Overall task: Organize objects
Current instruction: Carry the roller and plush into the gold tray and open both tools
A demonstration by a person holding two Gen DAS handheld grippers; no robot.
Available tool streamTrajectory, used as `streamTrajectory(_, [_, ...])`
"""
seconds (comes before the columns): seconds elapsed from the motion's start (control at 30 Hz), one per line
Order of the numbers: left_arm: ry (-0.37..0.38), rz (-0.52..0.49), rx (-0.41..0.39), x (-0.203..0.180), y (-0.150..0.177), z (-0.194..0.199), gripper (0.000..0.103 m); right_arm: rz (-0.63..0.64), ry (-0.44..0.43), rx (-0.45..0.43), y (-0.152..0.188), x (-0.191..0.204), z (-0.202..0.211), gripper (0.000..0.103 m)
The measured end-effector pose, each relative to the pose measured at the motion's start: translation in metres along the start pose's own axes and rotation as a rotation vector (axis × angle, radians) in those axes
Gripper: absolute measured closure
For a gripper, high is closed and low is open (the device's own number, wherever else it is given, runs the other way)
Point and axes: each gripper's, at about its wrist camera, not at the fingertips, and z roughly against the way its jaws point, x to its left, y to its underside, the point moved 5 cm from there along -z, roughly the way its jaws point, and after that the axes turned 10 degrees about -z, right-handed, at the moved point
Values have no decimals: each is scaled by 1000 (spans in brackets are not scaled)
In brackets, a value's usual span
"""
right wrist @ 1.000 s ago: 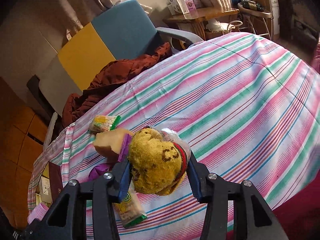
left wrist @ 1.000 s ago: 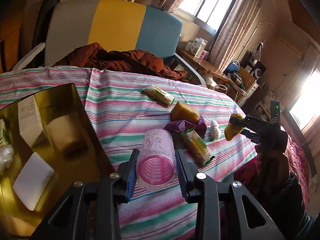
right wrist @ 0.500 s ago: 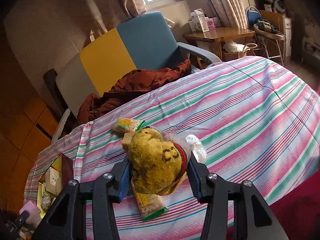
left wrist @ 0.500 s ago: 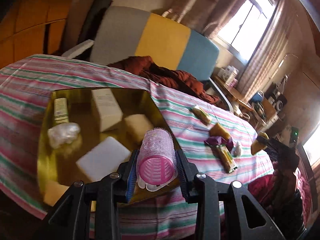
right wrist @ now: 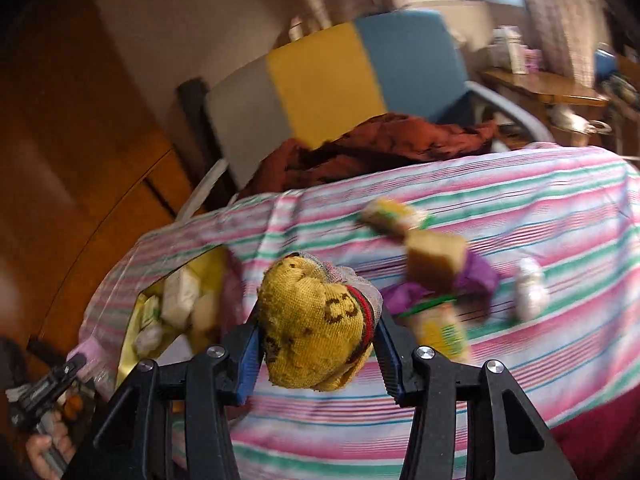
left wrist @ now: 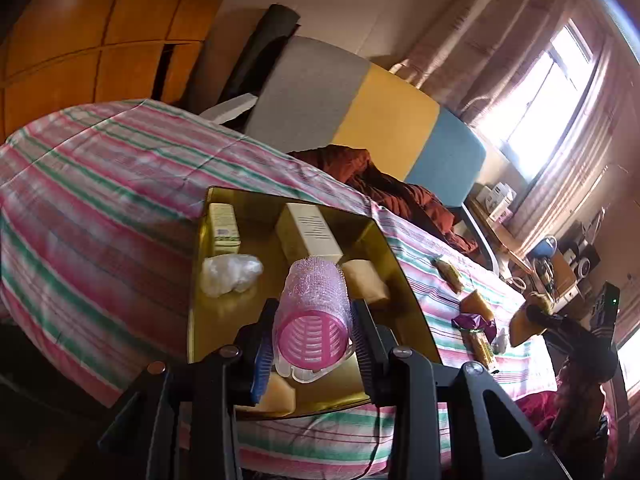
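Note:
My left gripper (left wrist: pixel 312 334) is shut on a pink hair roller (left wrist: pixel 314 316), held over the gold tray (left wrist: pixel 404 276) on the striped tablecloth. In the tray lie two cartons, a crumpled plastic bag (left wrist: pixel 230 274) and tan sponge blocks. My right gripper (right wrist: pixel 316 332) is shut on a yellow knitted pouch (right wrist: pixel 316 328), above the cloth between the tray (right wrist: pixel 132 320) and a loose pile. That pile holds a tan sponge (right wrist: pixel 436 258), purple wrapper (right wrist: pixel 476 278), snack packets and a small white bag (right wrist: pixel 530 290). The right gripper with the pouch (left wrist: pixel 524 326) shows far right in the left wrist view.
A grey, yellow and blue chair (left wrist: pixel 360 108) with a rust-brown garment (left wrist: pixel 384 184) stands behind the table. A wooden wardrobe (left wrist: pixel 80 40) is at the left. A cluttered side table (left wrist: pixel 504 216) sits under the window. A hand (right wrist: pixel 44 448) holds the left gripper at the lower left.
My left gripper swung left with the roller, from above the cloth to above the tray. My right gripper carried the pouch left and upward, bringing the tray into its view.

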Motion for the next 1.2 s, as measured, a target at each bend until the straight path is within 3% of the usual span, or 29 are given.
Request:
streamTrajectory(0.37, [14, 33, -10, 14, -6, -8, 68, 248, -155, 209, 69, 123, -60, 53])
streamTrajectory(0.7, [15, 30, -19, 19, -57, -51, 68, 315, -131, 323, 103, 155, -108, 48])
streamTrajectory(0.73, [4, 23, -20, 19, -63, -58, 68, 318, -126, 330, 105, 156, -112, 46])
streamTrajectory(0.87, [-61, 23, -19, 26, -84, -82, 64, 329, -99, 338, 110, 159, -120, 16])
streamTrajectory(0.9, [-85, 35, -15, 30, -89, -88, 55, 332, -104, 341, 112, 160, -120, 15])
streamTrajectory(0.97, [-96, 48, -24, 35, -95, -92, 48, 342, -103, 340, 112, 161, -120, 13])
streamTrajectory(1.2, [-126, 47, -30, 36, -85, -77, 48, 370, -94, 331, 121, 165, -115, 3])
